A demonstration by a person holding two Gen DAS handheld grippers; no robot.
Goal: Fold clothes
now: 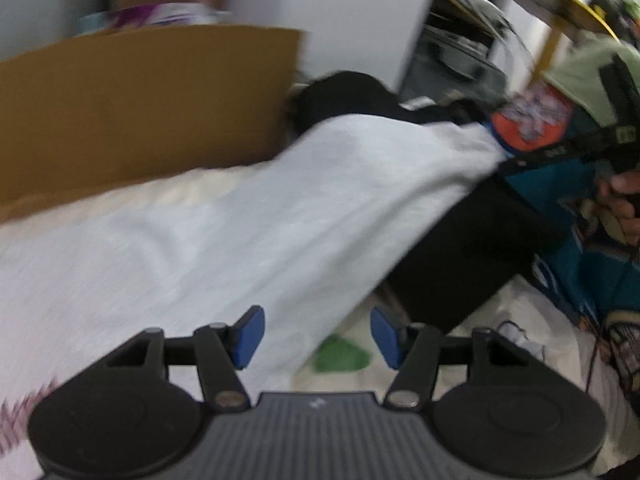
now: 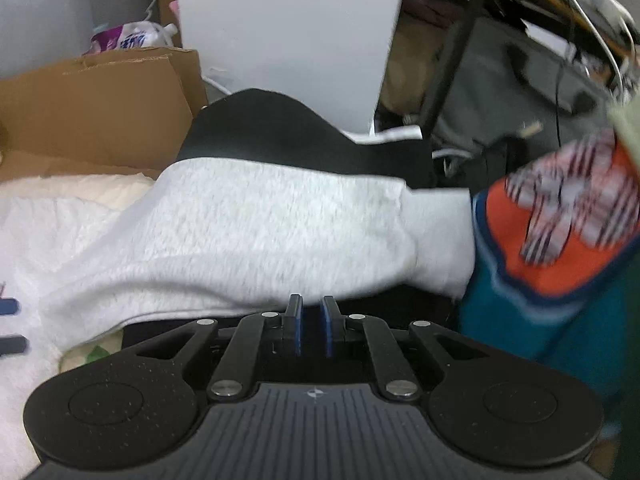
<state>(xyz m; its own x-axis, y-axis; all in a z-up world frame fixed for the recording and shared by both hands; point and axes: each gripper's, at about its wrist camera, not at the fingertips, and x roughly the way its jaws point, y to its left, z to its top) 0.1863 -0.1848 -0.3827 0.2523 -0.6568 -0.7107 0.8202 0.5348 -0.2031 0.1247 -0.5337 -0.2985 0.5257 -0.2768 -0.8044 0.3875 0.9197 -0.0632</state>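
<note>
A light grey sweatshirt [image 1: 240, 220] lies spread across the bed, blurred by motion. In the right wrist view its sleeve [image 2: 260, 232] ends in a white cuff [image 2: 440, 240]. Black fabric [image 1: 472, 248] shows under and behind it. My left gripper [image 1: 318, 338] hovers open over the sweatshirt's near edge, with nothing between its blue pads [image 1: 250, 338]. My right gripper [image 2: 312, 326] sits at the sleeve's lower hem, its pads a narrow gap apart. Whether cloth is pinched there is hidden. A hand [image 1: 624, 200] holds that gripper at the far right of the left wrist view.
A teal and orange garment [image 2: 540, 280] lies to the right of the cuff. A cardboard box [image 1: 140, 108] stands along the bed's far left. A white panel [image 2: 280, 32] rises behind. Dark clutter and cables [image 2: 500, 100] fill the back right. The bed cover [image 1: 342, 354] has a green print.
</note>
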